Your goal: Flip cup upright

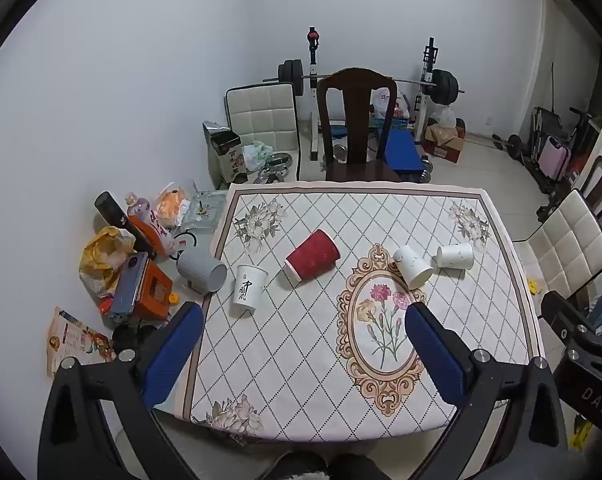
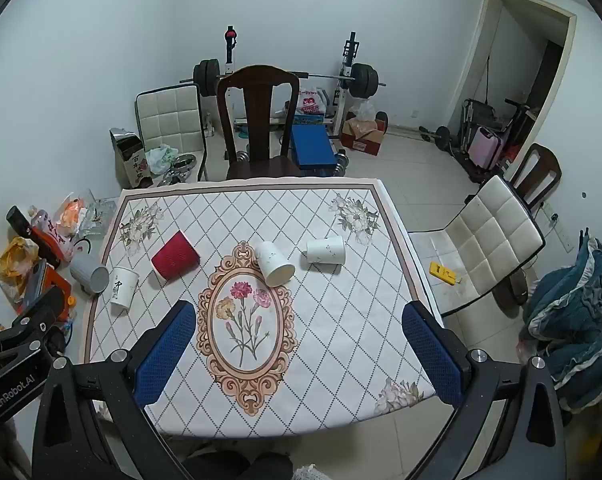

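Several cups sit on the patterned tablecloth (image 1: 301, 360). A red cup (image 1: 312, 255) (image 2: 175, 255) lies on its side. Two white cups (image 1: 412, 266) (image 1: 455, 256) lie on their sides right of it, also in the right wrist view (image 2: 275, 263) (image 2: 326, 251). A white cup with black characters (image 1: 249, 289) (image 2: 123, 289) stands upright at the left. A grey cup (image 1: 202, 269) (image 2: 89, 273) lies on its side at the cloth's left edge. My left gripper (image 1: 303, 320) and right gripper (image 2: 299, 318) are open and empty, above the near part of the table.
A dark wooden chair (image 1: 355, 128) stands at the table's far side. A white padded chair (image 2: 485, 244) is to the right. Clutter of bags, a bottle and boxes (image 1: 133, 264) fills the table's left part. Weight equipment (image 1: 365, 80) stands by the back wall.
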Demonstrator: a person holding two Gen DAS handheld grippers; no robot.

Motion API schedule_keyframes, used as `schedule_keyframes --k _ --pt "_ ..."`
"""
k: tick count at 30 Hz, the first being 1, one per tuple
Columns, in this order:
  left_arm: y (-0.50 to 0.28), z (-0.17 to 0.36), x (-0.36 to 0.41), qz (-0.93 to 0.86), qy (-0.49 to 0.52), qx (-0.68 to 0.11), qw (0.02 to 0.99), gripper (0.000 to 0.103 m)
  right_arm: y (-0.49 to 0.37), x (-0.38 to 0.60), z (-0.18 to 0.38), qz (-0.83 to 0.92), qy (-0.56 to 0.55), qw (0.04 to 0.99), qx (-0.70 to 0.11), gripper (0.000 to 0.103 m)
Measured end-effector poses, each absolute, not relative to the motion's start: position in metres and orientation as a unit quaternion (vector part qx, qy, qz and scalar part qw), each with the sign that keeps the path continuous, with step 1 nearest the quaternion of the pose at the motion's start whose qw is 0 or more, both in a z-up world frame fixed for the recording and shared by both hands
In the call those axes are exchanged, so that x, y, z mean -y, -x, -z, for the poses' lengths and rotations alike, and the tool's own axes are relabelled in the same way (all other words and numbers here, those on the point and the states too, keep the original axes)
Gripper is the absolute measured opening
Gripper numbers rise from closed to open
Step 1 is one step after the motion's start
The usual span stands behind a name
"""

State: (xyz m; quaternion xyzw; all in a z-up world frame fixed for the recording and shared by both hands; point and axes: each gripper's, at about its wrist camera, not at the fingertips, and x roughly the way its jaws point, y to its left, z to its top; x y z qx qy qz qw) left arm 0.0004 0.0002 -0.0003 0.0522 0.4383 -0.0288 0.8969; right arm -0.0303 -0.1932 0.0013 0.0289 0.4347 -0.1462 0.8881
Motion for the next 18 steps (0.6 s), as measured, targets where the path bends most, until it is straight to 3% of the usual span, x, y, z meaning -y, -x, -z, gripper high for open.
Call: schedule_keyframes --k 18 --pt "0.0025 0.0057 -0.002 0.028 -0.05 -0.438 0.897 0.103 0.0282 0.1941 0.001 0.147 -0.023 0.886 -0.439 0.103"
